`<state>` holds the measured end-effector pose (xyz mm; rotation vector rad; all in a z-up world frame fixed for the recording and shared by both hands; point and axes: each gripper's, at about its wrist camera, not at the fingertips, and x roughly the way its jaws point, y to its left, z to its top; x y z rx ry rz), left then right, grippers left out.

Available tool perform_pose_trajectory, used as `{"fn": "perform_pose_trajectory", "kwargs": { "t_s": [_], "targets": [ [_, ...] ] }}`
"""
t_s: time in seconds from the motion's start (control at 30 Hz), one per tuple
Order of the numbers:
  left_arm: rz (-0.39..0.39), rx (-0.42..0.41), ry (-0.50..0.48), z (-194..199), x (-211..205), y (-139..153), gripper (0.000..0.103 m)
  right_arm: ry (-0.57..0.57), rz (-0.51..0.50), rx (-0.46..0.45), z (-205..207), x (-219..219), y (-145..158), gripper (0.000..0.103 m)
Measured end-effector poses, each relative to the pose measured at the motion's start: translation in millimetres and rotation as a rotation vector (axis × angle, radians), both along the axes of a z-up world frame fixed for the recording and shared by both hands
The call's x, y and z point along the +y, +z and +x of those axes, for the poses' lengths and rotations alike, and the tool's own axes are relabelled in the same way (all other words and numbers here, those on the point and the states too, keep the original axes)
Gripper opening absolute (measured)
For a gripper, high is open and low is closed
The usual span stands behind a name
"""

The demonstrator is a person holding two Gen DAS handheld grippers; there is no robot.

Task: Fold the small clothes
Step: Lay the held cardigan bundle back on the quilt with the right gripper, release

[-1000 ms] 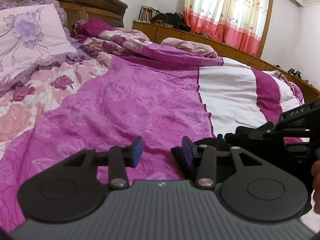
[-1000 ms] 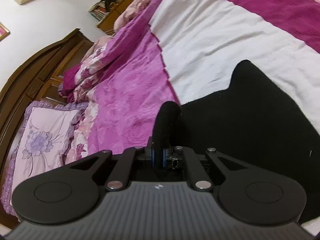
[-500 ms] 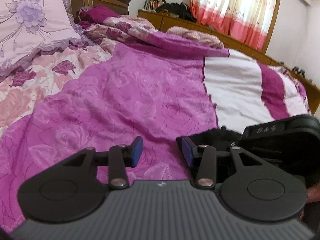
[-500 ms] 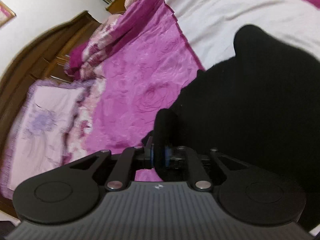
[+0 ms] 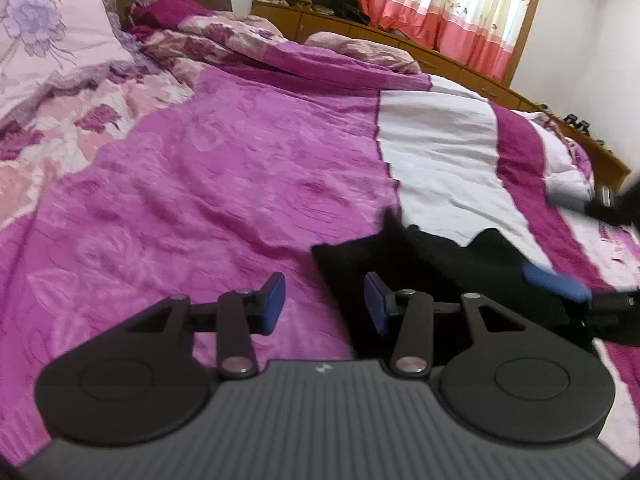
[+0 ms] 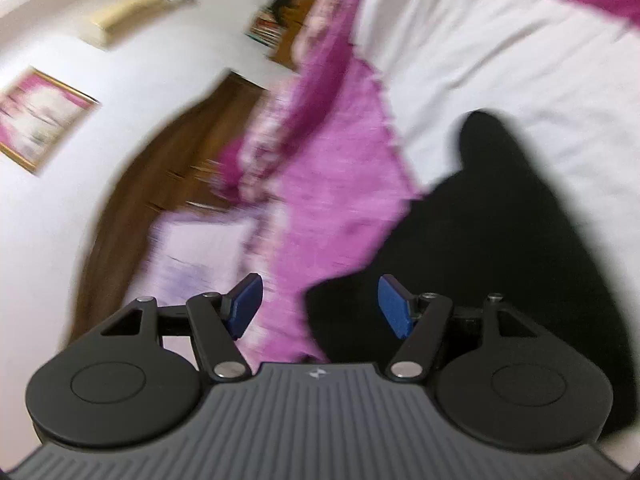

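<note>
Left gripper (image 5: pixel 325 303): fingers spread wide, nothing between the blue pads. It hovers low over the bed's magenta rose-pattern quilt (image 5: pixel 208 184). The black fabric garment (image 5: pixel 452 264) lies flat on the bed at 2 o'clock from it, straddling the seam between the magenta panel and the white stripe (image 5: pixel 444 160); its near edge runs under the right-hand finger.

Right gripper (image 6: pixel 320 307): fingers also wide apart, empty. In the right wrist view the same black garment (image 6: pixel 500 248) fills the 3 to 5 o'clock area, a rounded lobe poking up at 1 o'clock onto the white stripe (image 6: pixel 500 60). That view is motion-blurred.

In the left view a blue pad of the right gripper (image 5: pixel 558 285) shows at 3 o'clock, over the garment's far side.

Floral pillow (image 5: pixel 44 36) at 10 o'clock, pink curtains (image 5: pixel 448 12) at 1 o'clock.
</note>
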<state>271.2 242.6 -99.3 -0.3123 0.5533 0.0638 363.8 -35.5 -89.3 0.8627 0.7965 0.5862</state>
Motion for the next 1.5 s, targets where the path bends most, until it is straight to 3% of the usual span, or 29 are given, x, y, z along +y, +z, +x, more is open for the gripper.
{"fn": "perform_pose_trajectory", "kwargs": {
  "t_s": [0.17,0.3,0.5,0.57,0.6,0.67,0.77,0.9,1.13,1.2,1.23,1.27,1.3,1.33,1.37,1.4,1.43,1.47,1.5],
  "targets": [
    [-0.040,-0.045,-0.056,-13.6,-14.1,14.5,0.048,0.001,-0.102,-0.096,-41.0,-60.6,0.2,0.071],
    [-0.042,-0.084,-0.097,-25.0,-28.0,22.3,0.075,-0.040,-0.259,-0.173,-75.8,-88.0,-13.4,0.071],
    [-0.062,0.004,-0.125,-27.8,-44.0,9.1,0.075,0.027,-0.593,-0.317,-111.6,-72.5,-44.1,0.071],
    [-0.057,0.008,-0.118,-33.2,-49.6,5.7,0.071,0.033,-0.660,-0.349,-114.0,-63.2,-50.8,0.071],
    [-0.033,0.027,-0.123,-33.3,-53.5,4.3,0.054,0.028,-0.667,-0.356,-113.2,-60.5,-53.7,0.071],
    [0.005,0.061,-0.135,-32.3,-60.1,0.7,0.035,0.012,-0.659,-0.354,-110.2,-56.0,-55.8,0.071],
    [-0.022,0.087,-0.168,-30.7,-61.8,-6.3,0.037,-0.009,-0.691,-0.367,-102.6,-44.9,-55.9,0.071],
    [0.001,0.107,-0.176,-26.1,-67.1,-14.3,0.043,0.023,-0.796,-0.432,-107.7,-24.8,-58.7,0.071],
    [-0.025,0.141,-0.229,-26.6,-66.2,-19.2,0.041,0.021,-0.832,-0.492,-121.7,-13.9,-62.6,0.071],
    [-0.013,0.156,-0.287,-24.5,-68.8,-19.6,0.055,-0.002,-0.831,-0.499,-120.2,-16.8,-61.7,0.071],
    [-0.030,0.153,-0.289,-25.2,-68.4,-21.0,0.056,-0.013,-0.828,-0.493,-117.5,-18.7,-61.6,0.071],
    [-0.046,0.150,-0.287,-26.0,-67.9,-22.1,0.055,-0.025,-0.818,-0.479,-114.0,-20.5,-61.9,0.071],
    [-0.047,0.149,-0.279,-26.4,-68.0,-22.8,0.047,-0.038,-0.804,-0.467,-111.5,-22.2,-62.3,0.071],
    [-0.040,0.149,-0.273,-26.5,-67.5,-22.6,0.031,-0.049,-0.791,-0.458,-109.3,-22.8,-63.3,0.071],
    [-0.038,0.149,-0.272,-26.1,-65.0,-22.1,0.016,-0.050,-0.790,-0.453,-107.5,-21.9,-64.2,0.069],
    [-0.057,0.143,-0.276,-25.2,-59.4,-20.2,0.014,-0.053,-0.799,-0.456,-106.6,-20.3,-65.0,0.064],
    [-0.071,0.137,-0.289,-24.4,-54.1,-17.1,0.014,-0.065,-0.811,-0.463,-107.0,-19.1,-65.7,0.046],
    [-0.065,0.118,-0.290,-24.3,-48.7,-12.5,0.013,-0.065,-0.826,-0.472,-107.2,-17.3,-65.7,0.036],
    [-0.047,0.092,-0.280,-26.0,-42.4,-5.9,0.013,-0.059,-0.837,-0.478,-108.8,-14.2,-64.7,0.018]
  ]
}}
